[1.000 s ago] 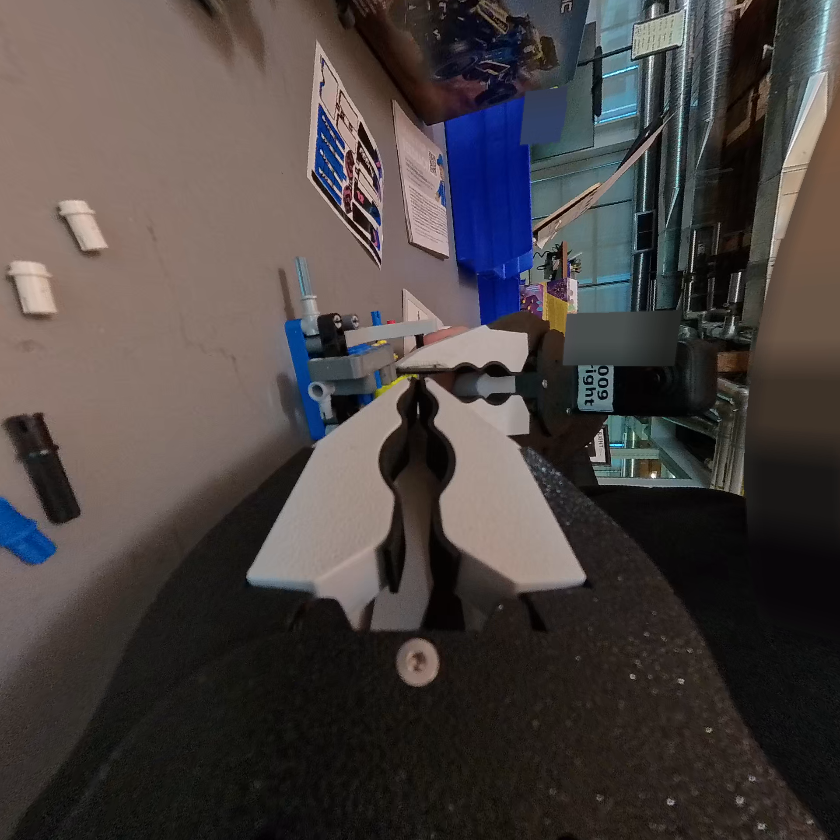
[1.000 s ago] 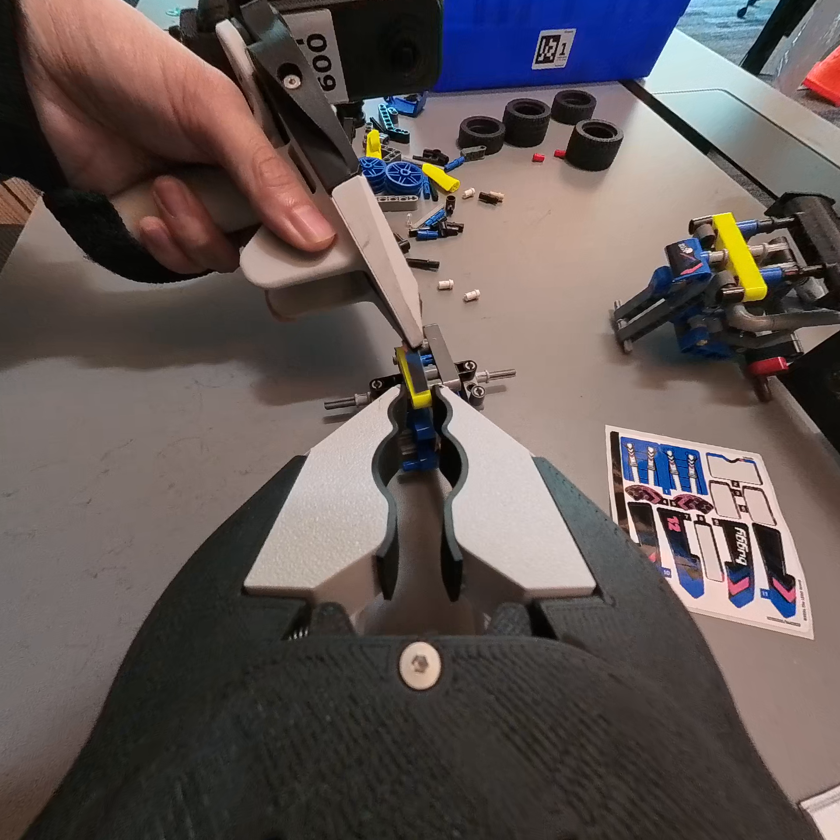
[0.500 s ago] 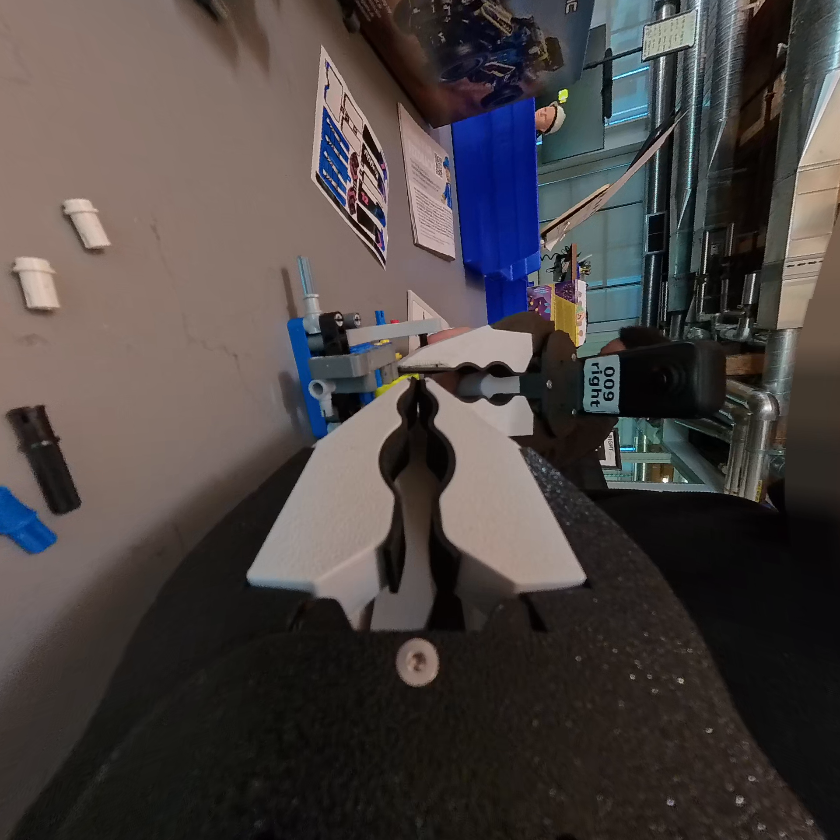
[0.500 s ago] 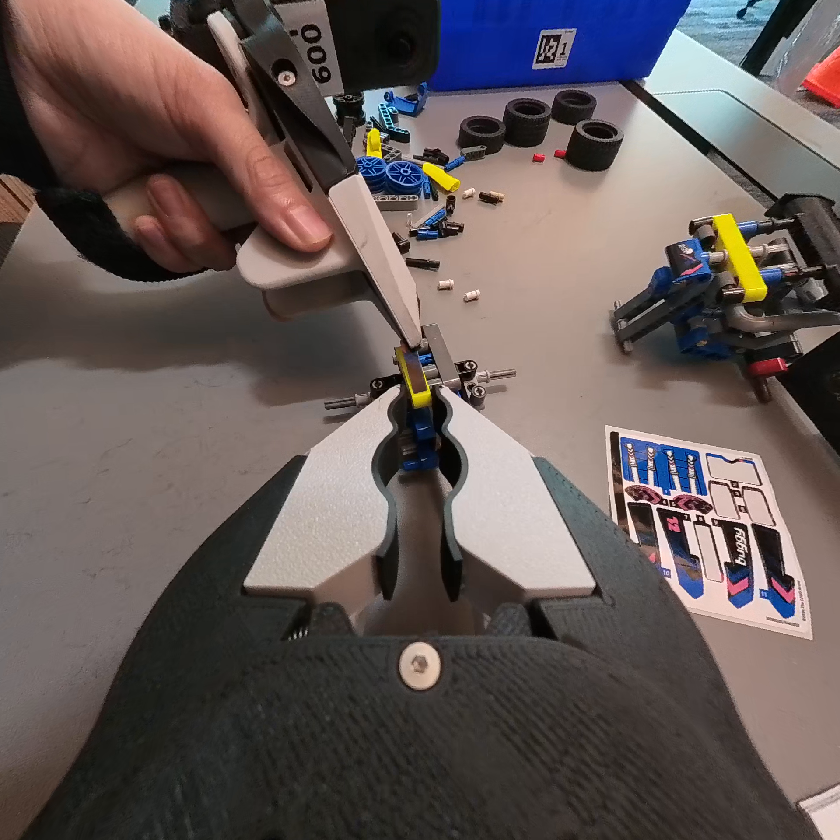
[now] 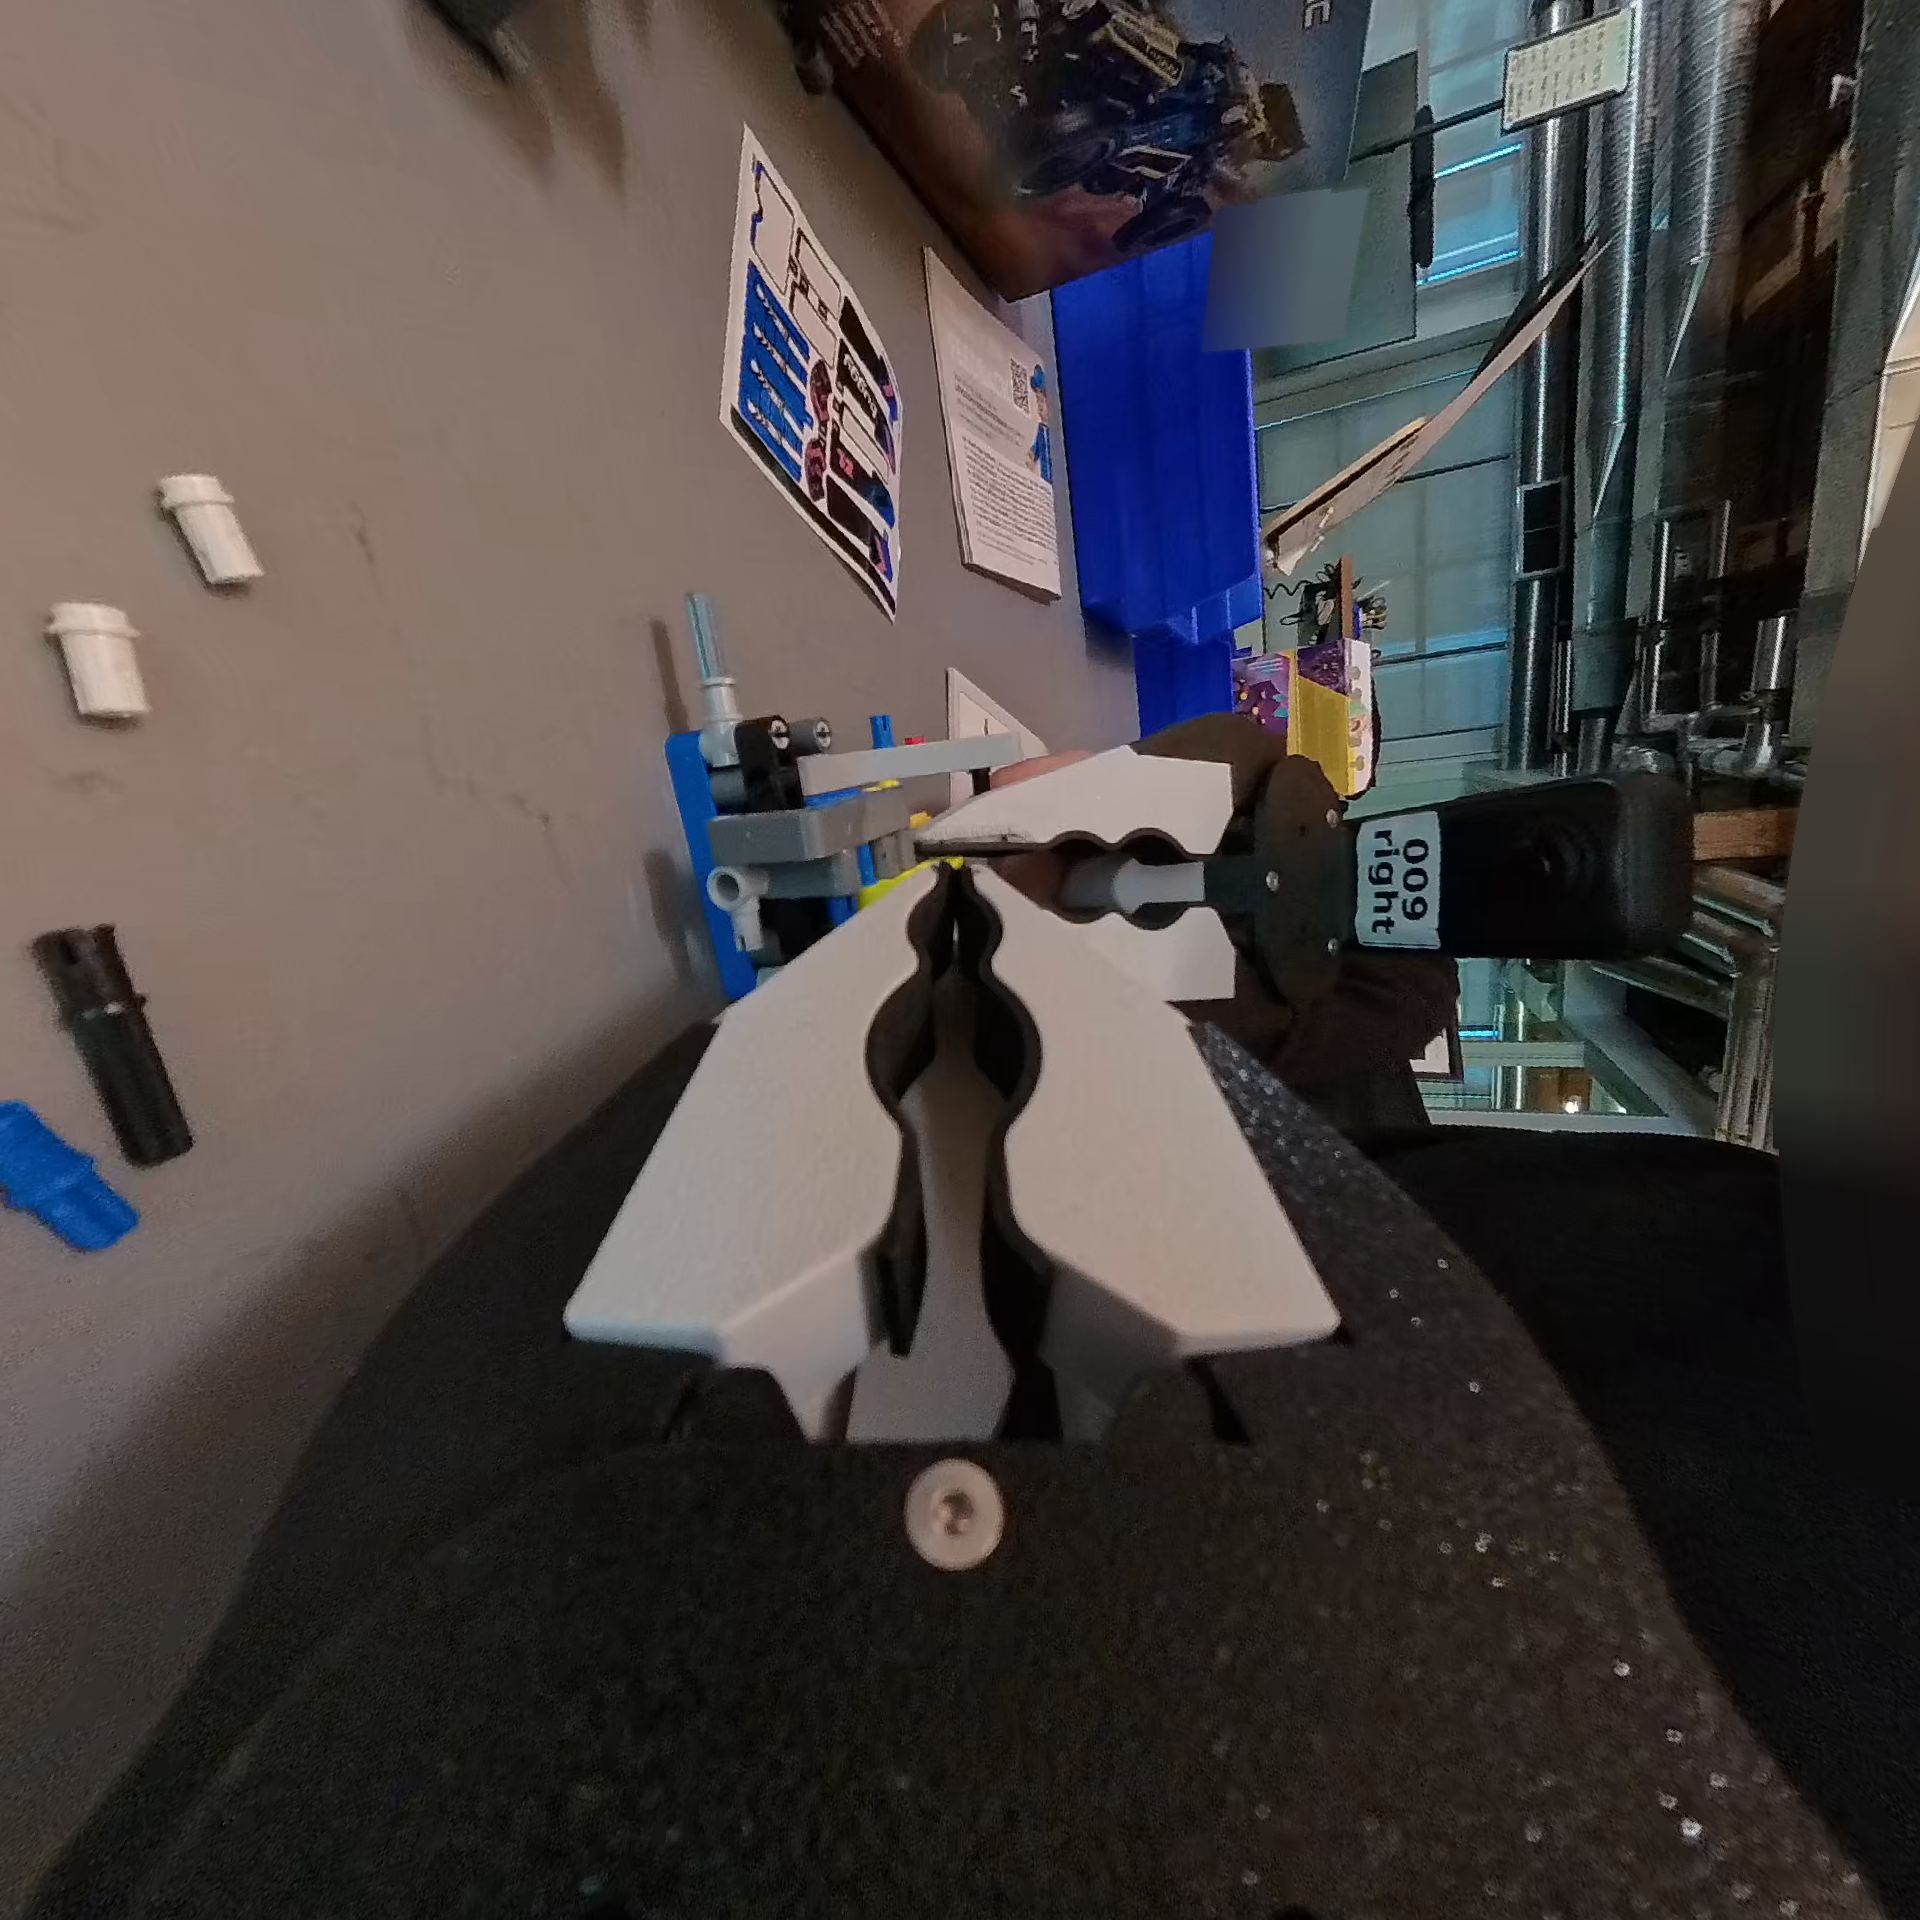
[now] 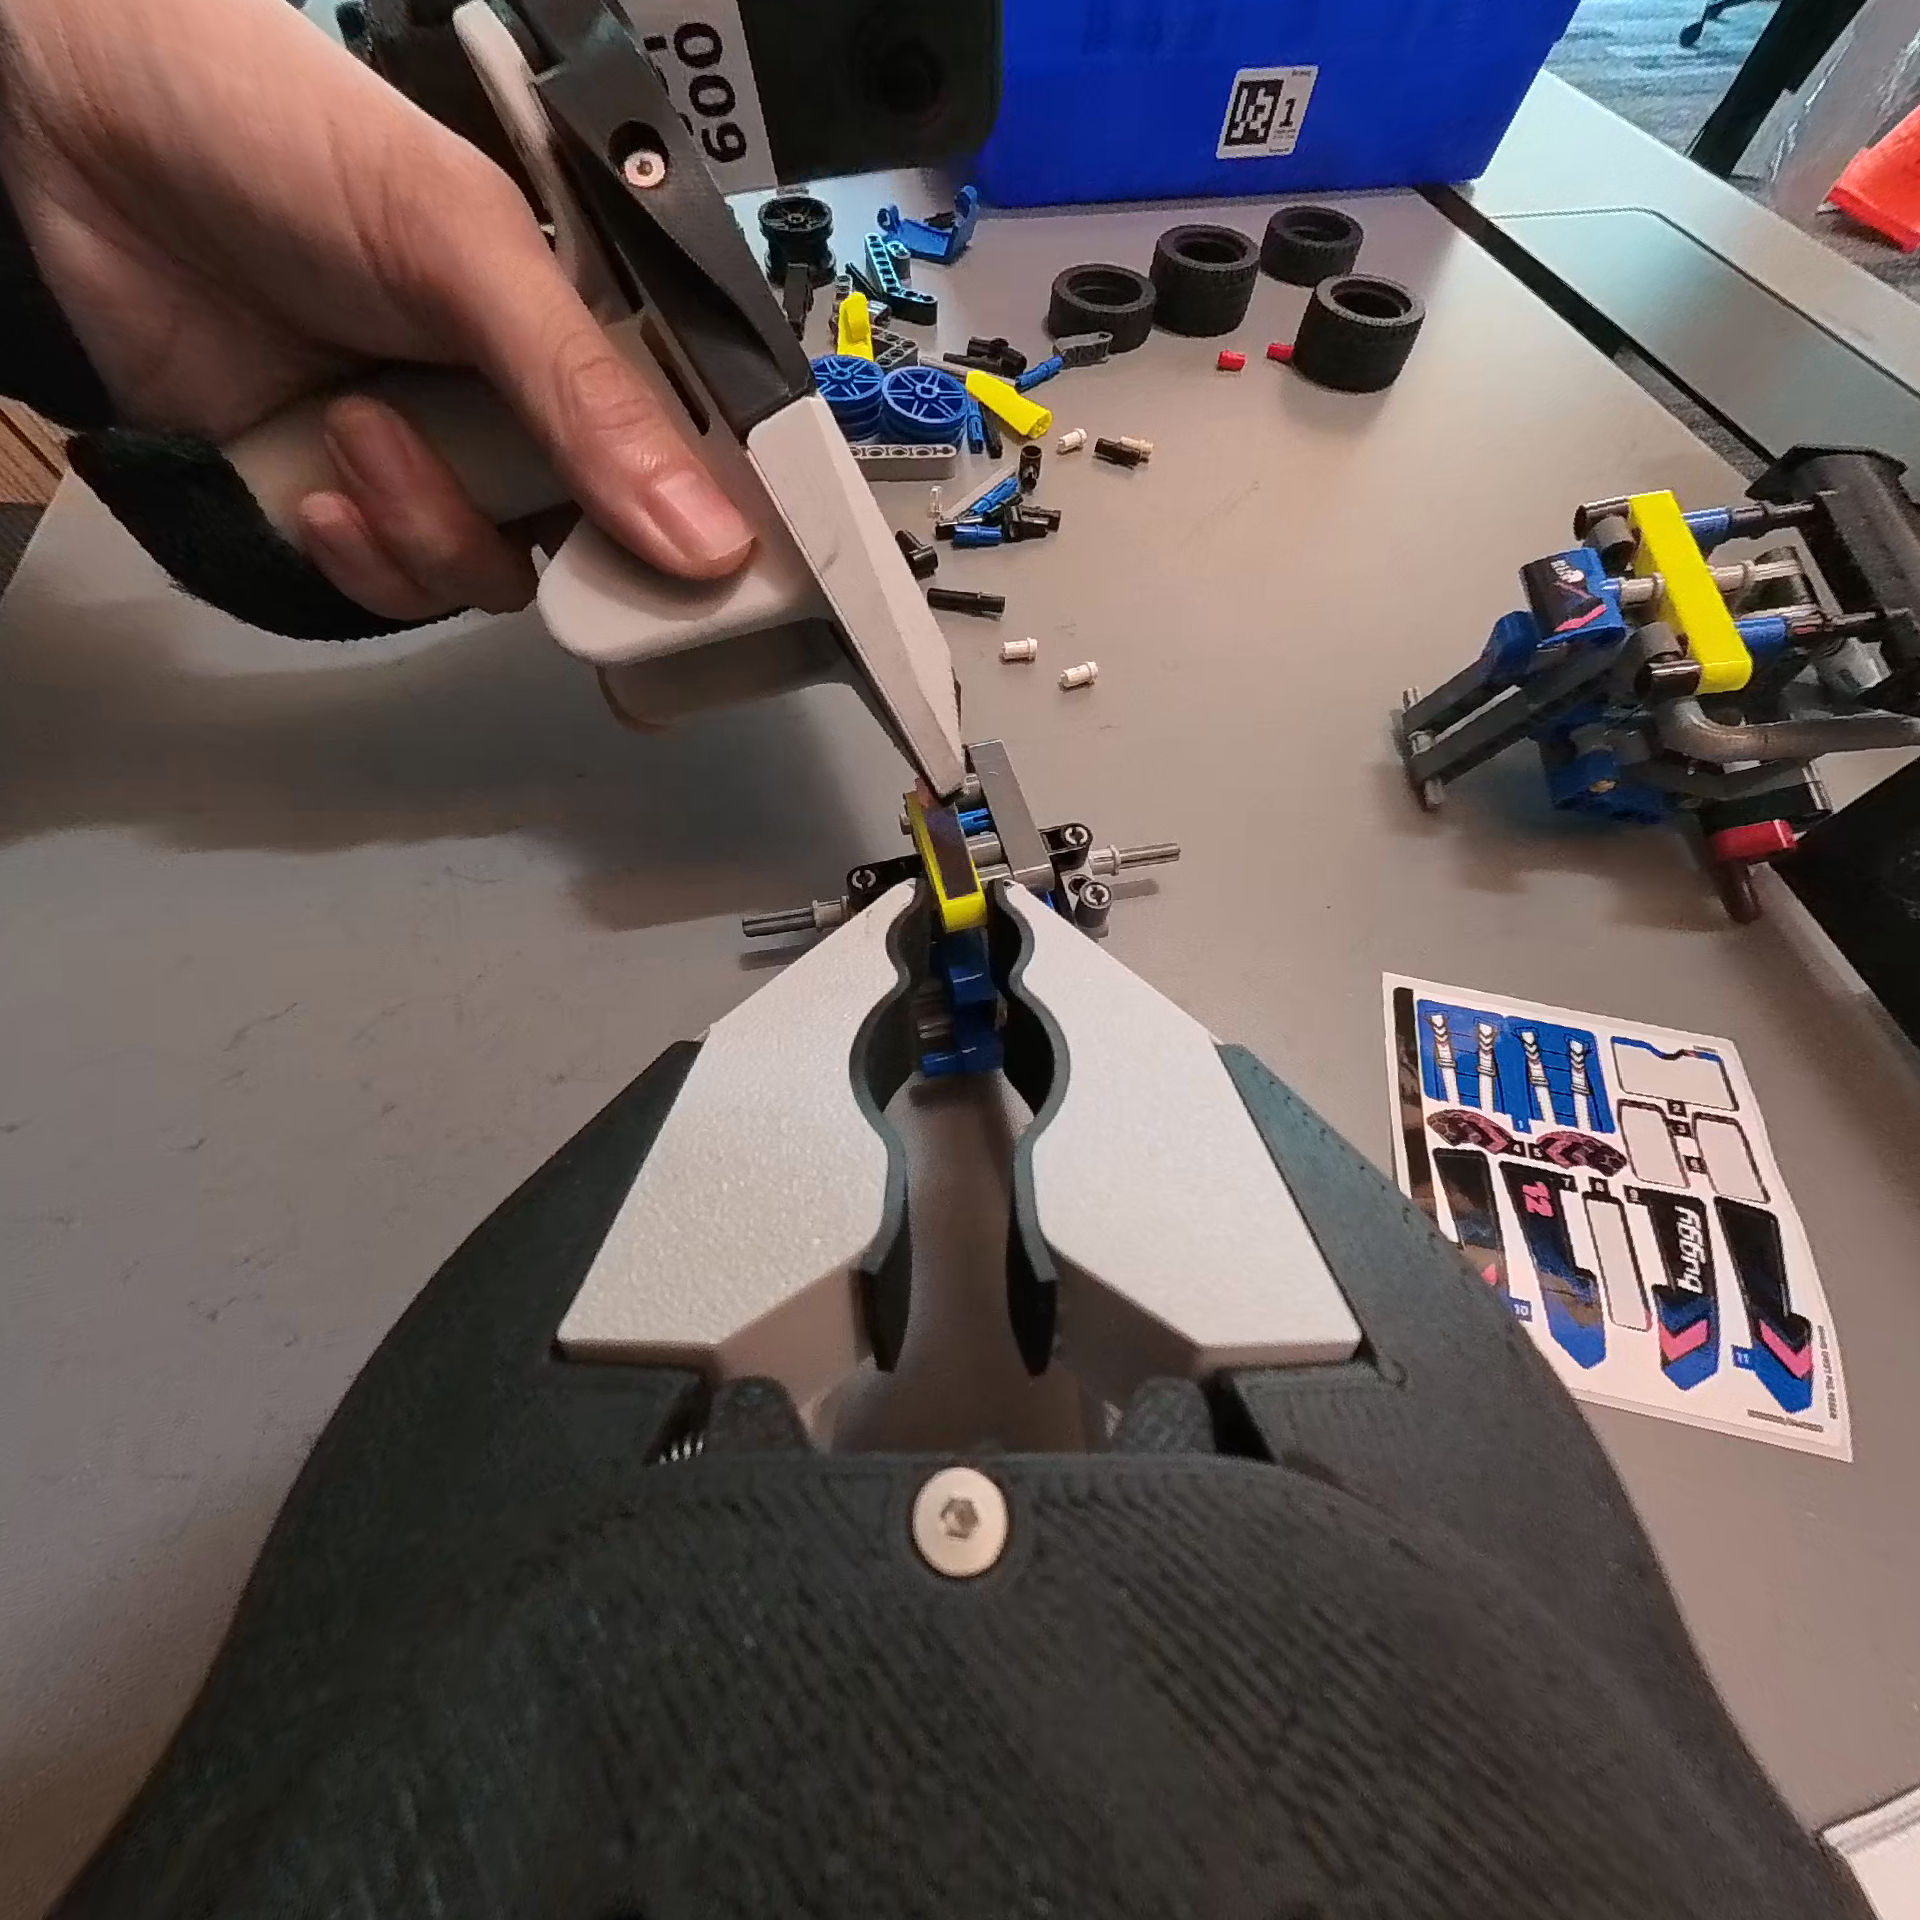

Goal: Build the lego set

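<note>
A small lego sub-assembly [image 6: 1023, 821] of blue, grey and black parts with a yellow beam [image 6: 951, 899] stands on the grey table [image 6: 312, 1039]. My right gripper [image 6: 956, 896] is shut on it, its fingers on either side of the yellow beam and the blue part. My left gripper [image 6: 940, 777], held by a hand [image 6: 312, 260], comes in from the upper left; it is shut and its tip touches the top of the yellow beam. In the left wrist view my left gripper [image 5: 954, 885] is shut at the sub-assembly [image 5: 774, 831], tip to tip with the right gripper [image 5: 940, 836].
A partly built blue and yellow buggy [image 6: 1642, 665] stands at the right. A sticker sheet [image 6: 1600, 1205] lies near right. Black tyres [image 6: 1205, 275], loose parts [image 6: 935, 395] and a blue bin [image 6: 1143, 94] are at the back. White pins [image 5: 99, 660] and a black pin [image 5: 109, 1039] lie nearby. Less than 4 cm separates the two grippers' tips. From the left gripper's tips to the black pin [image 5: 109, 1039] is close to 11 centimetres.
The hand and the body of the left gripper have shifted slightly; its tip stays on the yellow beam. The right gripper keeps its hold.
</note>
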`<state>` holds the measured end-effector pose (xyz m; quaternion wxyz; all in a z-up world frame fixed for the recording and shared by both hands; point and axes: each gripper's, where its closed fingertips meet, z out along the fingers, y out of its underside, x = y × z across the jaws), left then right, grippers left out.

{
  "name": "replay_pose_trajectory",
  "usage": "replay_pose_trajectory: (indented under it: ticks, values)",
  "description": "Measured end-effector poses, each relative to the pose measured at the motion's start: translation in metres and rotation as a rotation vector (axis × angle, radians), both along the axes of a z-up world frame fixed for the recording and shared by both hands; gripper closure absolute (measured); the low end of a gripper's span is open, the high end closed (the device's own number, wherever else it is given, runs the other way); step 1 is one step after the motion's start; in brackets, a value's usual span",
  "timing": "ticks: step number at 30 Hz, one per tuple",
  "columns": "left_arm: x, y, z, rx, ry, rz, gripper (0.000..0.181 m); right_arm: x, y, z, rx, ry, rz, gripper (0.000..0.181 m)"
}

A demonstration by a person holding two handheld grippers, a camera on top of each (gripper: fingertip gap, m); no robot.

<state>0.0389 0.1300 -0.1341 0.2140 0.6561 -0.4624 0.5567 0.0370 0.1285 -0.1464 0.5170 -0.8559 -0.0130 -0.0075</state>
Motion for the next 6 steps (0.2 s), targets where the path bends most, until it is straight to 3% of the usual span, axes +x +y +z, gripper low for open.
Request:
replay_pose_trajectory:
  ticks: [6]
  values:
    - [0.0002, -0.0004, -0.0002, 0.014, -0.004, -0.002, 0.181, 0.0002, 0.0000, 0.0000, 0.000, -0.002, -0.002, 0.173]
